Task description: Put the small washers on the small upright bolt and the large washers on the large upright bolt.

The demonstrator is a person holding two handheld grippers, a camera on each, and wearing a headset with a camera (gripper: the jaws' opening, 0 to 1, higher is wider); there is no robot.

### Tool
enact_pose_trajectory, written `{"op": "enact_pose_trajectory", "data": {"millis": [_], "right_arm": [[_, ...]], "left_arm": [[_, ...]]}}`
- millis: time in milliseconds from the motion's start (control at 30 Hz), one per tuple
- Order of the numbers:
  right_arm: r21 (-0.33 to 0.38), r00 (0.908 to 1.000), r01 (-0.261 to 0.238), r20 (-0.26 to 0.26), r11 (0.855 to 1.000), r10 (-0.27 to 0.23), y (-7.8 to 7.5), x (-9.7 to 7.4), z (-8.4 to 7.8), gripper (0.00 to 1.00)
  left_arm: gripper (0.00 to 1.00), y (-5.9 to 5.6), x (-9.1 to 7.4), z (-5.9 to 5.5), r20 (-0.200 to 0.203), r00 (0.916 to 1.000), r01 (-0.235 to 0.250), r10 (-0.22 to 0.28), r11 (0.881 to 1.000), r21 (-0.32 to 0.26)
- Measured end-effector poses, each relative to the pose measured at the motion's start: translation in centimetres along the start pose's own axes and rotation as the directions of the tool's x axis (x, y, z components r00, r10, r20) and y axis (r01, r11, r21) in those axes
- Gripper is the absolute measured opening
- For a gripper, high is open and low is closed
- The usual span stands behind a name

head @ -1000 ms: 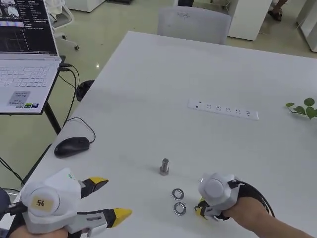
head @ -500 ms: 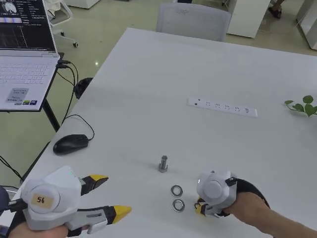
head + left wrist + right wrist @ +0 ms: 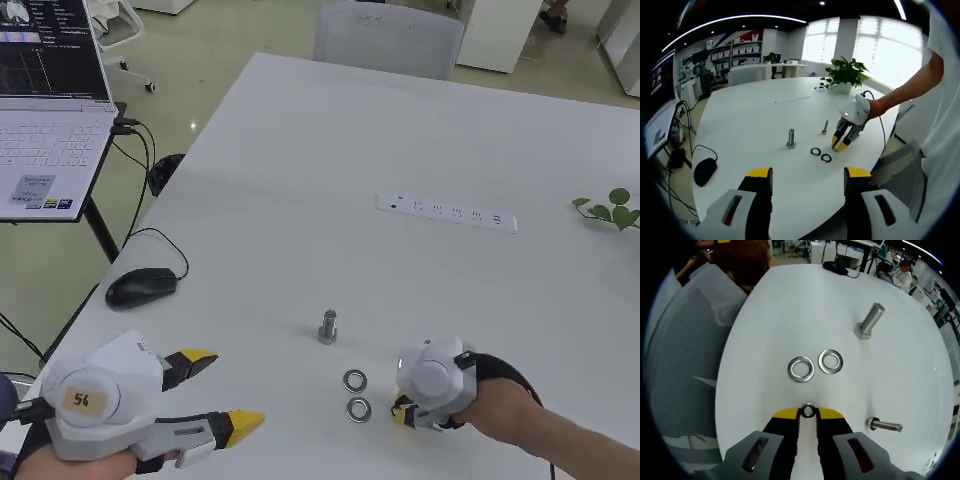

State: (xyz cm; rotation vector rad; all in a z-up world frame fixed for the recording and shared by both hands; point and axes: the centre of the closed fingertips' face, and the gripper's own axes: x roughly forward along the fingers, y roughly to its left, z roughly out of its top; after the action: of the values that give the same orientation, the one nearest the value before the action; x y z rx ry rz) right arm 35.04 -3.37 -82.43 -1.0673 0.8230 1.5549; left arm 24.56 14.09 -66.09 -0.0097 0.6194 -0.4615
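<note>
The white table (image 3: 300,180) carries everything, and the large upright bolt (image 3: 328,327) stands on its head near the middle of the person's edge. The left gripper (image 3: 222,390) hangs well apart from that bolt, on the person's side of it, tongs spread wide with nothing between them. The right gripper (image 3: 839,144) is down low on the bolt's other flank. Its tongs are pressed almost together and pinch a small washer (image 3: 808,411) by opposite points of its rim. Whether that washer is clear of the table I cannot tell.

Two large washers (image 3: 801,369) (image 3: 830,361) lie flat, just beside each other, between the large bolt and the right gripper's tips. The small upright bolt (image 3: 885,426) stands further from the large bolt than they do, near the right gripper's tongs.

From where I stand, these washers look like stiff, smooth steel rings: light, thin and slick. A pinch across the outer rim, as on the small one, seems the only workable hold, and it keeps the hole open for the thread. It needs firm, even pressure, since a ring squeezed off-centre will likely squirt out or flip. The large pair lie flat against the table, so their edges offer very little to catch. Neither bolt appears fastened down, so a nudge could topple it.
</note>
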Motion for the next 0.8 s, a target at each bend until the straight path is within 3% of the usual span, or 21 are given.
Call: {"op": "enact_pose_trajectory", "data": {"millis": [467,800], "right_arm": [[0.095,0.9993,0.026,0.024,0.995,-0.029,-0.1,-0.5,-0.7,0.13],[0.183,0.9963,0.067,0.04,0.981,-0.076,-1.2,-1.9,-2.0,0.13]], "left_arm": [[0.57,0.0,0.0,0.1,0.0,1.0,0.003,-0.003,1.0,0.004],[0.57,-0.2,0.3,0.2,-0.002,0.9999,0.012,-0.012,1.0,0.008]]}}
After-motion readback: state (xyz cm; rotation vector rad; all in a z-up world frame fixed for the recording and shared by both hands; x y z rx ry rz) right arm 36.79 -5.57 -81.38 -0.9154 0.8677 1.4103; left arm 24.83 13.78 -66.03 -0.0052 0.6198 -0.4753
